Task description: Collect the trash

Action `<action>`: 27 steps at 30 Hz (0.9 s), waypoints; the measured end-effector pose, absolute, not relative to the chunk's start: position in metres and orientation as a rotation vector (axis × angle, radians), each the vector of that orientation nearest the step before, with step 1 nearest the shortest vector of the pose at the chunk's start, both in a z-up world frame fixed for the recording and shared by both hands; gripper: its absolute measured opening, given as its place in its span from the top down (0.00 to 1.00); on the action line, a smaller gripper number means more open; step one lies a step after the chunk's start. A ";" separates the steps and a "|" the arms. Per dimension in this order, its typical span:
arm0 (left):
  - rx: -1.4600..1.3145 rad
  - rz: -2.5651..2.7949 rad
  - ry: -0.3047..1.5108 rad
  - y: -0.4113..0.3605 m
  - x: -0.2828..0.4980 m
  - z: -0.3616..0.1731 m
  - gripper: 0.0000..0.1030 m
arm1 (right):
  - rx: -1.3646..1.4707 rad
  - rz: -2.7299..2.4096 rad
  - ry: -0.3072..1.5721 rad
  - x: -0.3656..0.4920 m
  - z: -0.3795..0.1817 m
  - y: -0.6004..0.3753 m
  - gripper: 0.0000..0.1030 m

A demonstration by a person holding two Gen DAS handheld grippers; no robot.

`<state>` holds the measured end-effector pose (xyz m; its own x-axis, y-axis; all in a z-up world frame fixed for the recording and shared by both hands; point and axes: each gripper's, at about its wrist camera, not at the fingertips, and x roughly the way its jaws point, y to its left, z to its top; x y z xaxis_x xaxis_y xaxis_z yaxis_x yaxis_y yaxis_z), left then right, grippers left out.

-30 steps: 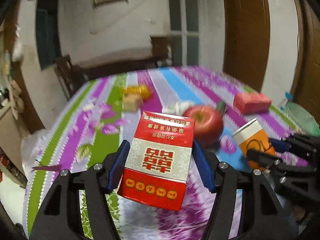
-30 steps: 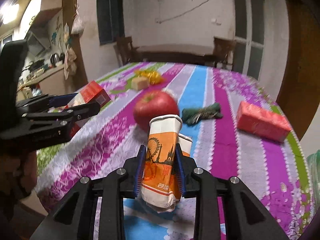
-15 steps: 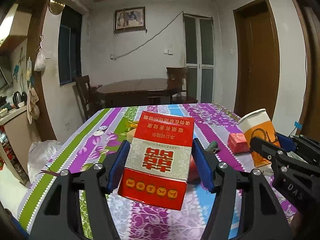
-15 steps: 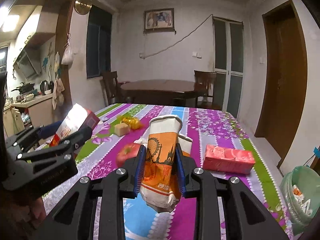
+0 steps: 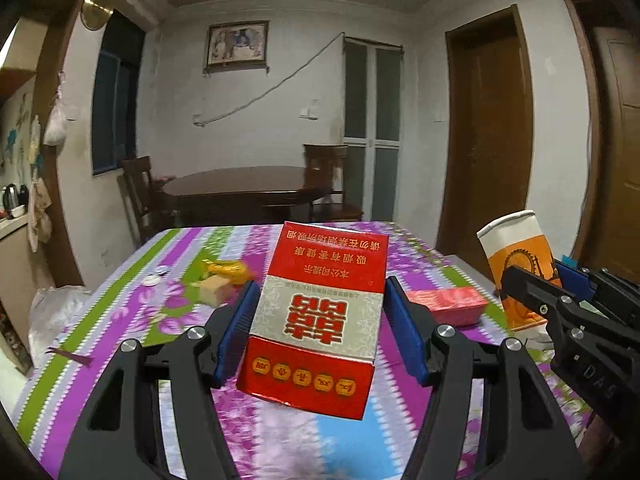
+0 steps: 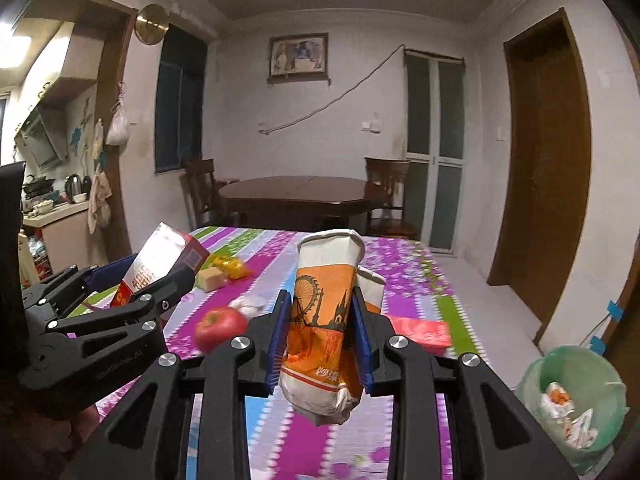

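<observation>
While both grippers hold litter clear of the table, these are the points that matter:

Red carton [image 5: 320,316]: pinched across its width between the blue pads of the left gripper [image 5: 318,326]; it is held above the cloth, printing upside down, long axis pointing away from the camera toward 12 o'clock.

Paper cups [image 6: 326,320]: two crushed orange-and-white cups, one nested behind the other, squeezed between the pads of the right gripper [image 6: 320,338]; rims up at 12 o'clock, crumpled bases hanging toward 6 o'clock.

Bin [image 6: 576,392]: green-lined, standing on the floor past the table's right edge, at about 4 o'clock from the cups in the right wrist view; some scraps already lie inside.

Deciding relation: judging by this, the bin lies right of and below both loads, and the right hand is the nearer one, so the cups should go first.

Still on the table [image 6: 400,280]: a red apple [image 6: 220,326], a flat red packet [image 6: 422,330], a pale block [image 6: 212,280] beside a yellow wrapper [image 6: 232,266].

Hidden or unclear: the bin is not visible from the left wrist; the near table is blurred; the white lump behind the apple cannot be identified; the packet is partly covered by the cups.
</observation>
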<state>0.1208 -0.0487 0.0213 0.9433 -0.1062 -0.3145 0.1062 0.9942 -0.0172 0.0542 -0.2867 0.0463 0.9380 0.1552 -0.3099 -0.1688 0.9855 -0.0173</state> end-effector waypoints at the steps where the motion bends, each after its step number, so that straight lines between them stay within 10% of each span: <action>1: 0.000 -0.115 0.318 -0.054 0.122 0.021 0.41 | -0.043 0.151 0.310 0.053 0.049 -0.296 0.70; 27: 0.067 -0.472 0.361 -0.271 0.162 0.027 0.41 | 0.045 -0.198 0.385 0.025 0.067 -0.605 0.69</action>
<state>0.1615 -0.2714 0.0272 0.8288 -0.4328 -0.3548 0.4560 0.8897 -0.0200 0.0250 -0.6052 0.0671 0.9079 -0.1830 -0.3773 0.2002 0.9797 0.0065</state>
